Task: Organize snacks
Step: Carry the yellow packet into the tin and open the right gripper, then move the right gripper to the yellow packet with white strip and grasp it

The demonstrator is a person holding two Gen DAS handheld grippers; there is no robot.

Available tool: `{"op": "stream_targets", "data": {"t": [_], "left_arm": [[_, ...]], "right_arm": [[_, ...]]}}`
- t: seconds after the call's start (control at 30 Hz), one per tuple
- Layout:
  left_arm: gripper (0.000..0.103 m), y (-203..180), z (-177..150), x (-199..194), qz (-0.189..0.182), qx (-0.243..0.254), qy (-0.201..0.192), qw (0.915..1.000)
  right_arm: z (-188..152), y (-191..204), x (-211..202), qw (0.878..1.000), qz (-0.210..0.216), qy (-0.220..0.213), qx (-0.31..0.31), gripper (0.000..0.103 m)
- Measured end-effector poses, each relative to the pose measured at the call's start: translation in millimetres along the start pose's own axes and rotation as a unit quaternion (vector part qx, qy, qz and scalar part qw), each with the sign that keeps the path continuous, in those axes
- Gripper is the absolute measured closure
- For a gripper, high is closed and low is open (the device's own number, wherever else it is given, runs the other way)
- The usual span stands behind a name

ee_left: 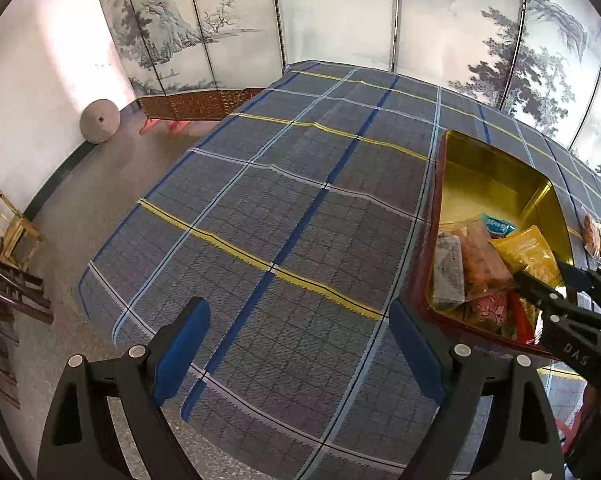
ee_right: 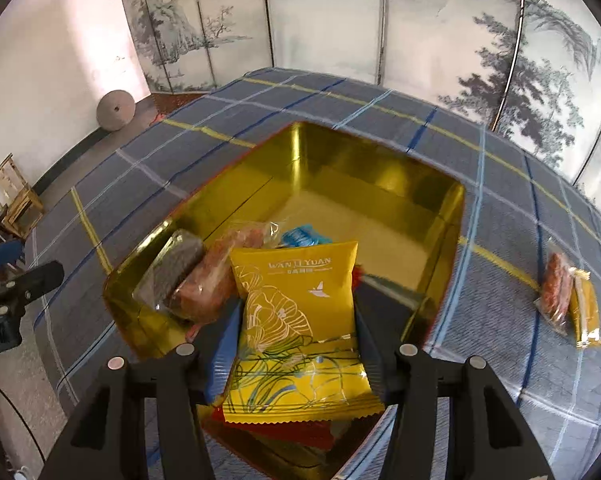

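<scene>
Right gripper (ee_right: 296, 344) was closed on a flat yellow foil snack packet (ee_right: 296, 320), blue pads pressing its two long edges — packet's long axis ran forward along the fingers, its far end over the near part of the gold-lined rectangular tin with red outer wall (ee_right: 380, 184). Tin already held a dark wrapped bar (ee_right: 172, 272), an orange-brown wrapped cake (ee_right: 212, 276) and a small blue packet (ee_right: 304, 236). Left gripper (ee_left: 300, 344) stood wide apart, empty, over bare plaid cloth (ee_left: 260, 200), the tin off to its right. Two packets (ee_right: 568, 300) lay outside, right of the tin — judged nearer the right hand
</scene>
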State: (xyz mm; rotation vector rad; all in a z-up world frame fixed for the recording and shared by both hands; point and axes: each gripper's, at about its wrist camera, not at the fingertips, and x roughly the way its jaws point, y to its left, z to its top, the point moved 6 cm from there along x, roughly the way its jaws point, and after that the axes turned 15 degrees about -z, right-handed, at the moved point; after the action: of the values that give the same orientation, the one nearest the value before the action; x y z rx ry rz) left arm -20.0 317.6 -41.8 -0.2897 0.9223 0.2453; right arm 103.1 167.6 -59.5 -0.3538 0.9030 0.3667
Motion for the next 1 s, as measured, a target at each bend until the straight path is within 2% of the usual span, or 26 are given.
{"op": "stream_targets", "data": {"t": [0.43,0.7,1.0], "left_arm": [[0.014,-7.5,-1.2,-1.0,-0.005,0.004,0.001,1.0],[0.014,-20.6,2.5,-3.2,-0.009,0.014,-0.001,0.9999],[0.014,-50.6,6.7,-3.8,-0.02,0.039,-0.002,0.9991]], "right_arm": [[-0.5,-1.3,-1.8,1.0,0.014,0.009,0.004,0.046],[0.4,-9.0,-13.9,1.0,0.022,-0.002,0.002,0.031],[-1.6,-42.4,-33.0,0.999,0.02,-0.025,0.021,0.031]]}}
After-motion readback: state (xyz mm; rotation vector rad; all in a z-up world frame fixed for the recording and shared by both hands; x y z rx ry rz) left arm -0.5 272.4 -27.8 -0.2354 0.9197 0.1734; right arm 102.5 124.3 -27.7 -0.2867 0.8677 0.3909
